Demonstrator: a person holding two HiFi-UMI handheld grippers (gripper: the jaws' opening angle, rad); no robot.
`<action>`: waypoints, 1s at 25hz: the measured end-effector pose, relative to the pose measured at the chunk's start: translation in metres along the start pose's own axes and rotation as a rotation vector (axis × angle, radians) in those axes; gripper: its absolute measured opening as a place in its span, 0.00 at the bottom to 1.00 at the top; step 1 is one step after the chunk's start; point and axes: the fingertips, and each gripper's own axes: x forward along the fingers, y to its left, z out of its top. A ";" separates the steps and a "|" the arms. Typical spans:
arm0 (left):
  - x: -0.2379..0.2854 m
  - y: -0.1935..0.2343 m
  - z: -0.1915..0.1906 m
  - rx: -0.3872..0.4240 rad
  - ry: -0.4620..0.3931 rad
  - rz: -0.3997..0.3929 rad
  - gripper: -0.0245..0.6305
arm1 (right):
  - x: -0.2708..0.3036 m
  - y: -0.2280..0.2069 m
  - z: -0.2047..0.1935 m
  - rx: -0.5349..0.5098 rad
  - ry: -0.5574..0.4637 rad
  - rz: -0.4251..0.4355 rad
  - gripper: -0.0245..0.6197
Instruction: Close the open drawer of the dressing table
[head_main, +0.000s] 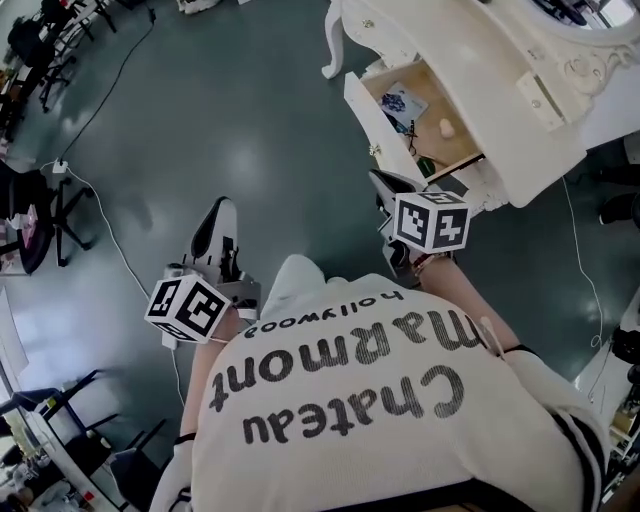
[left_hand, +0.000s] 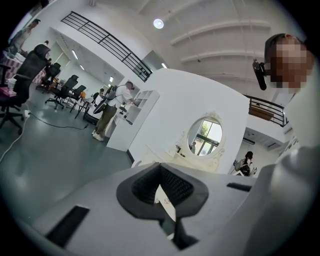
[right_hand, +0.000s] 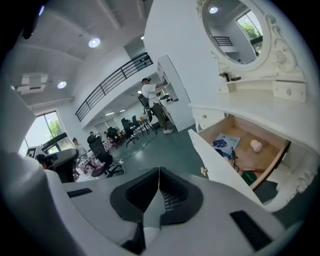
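The white dressing table (head_main: 500, 90) stands at the upper right of the head view. Its drawer (head_main: 375, 125) is pulled out, with a booklet, a pale round thing and other small items on the wooden bottom. My right gripper (head_main: 388, 183) is shut and empty, just short of the drawer's front panel. The right gripper view shows that front panel (right_hand: 225, 162) and its small knob beyond the shut right gripper (right_hand: 159, 172). My left gripper (head_main: 222, 207) hangs over the bare floor, well left of the drawer. Seen close, the left gripper (left_hand: 160, 167) is shut and holds nothing, and the table's oval mirror (left_hand: 205, 137) is ahead.
Grey floor lies left of the table. Black office chairs (head_main: 40, 215) and a white cable (head_main: 110, 240) are at the left edge. Another cable (head_main: 580, 250) runs right of the table. People (left_hand: 107, 112) stand by a white shelf unit far off.
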 end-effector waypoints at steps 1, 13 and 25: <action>0.002 0.002 0.000 0.001 0.004 0.001 0.05 | 0.003 -0.006 -0.006 0.033 0.009 -0.011 0.08; 0.083 0.035 0.026 0.002 0.107 -0.074 0.05 | 0.060 -0.048 -0.047 0.525 0.005 -0.127 0.08; 0.178 0.064 0.085 0.062 0.192 -0.225 0.05 | 0.088 -0.099 -0.060 0.896 -0.158 -0.416 0.09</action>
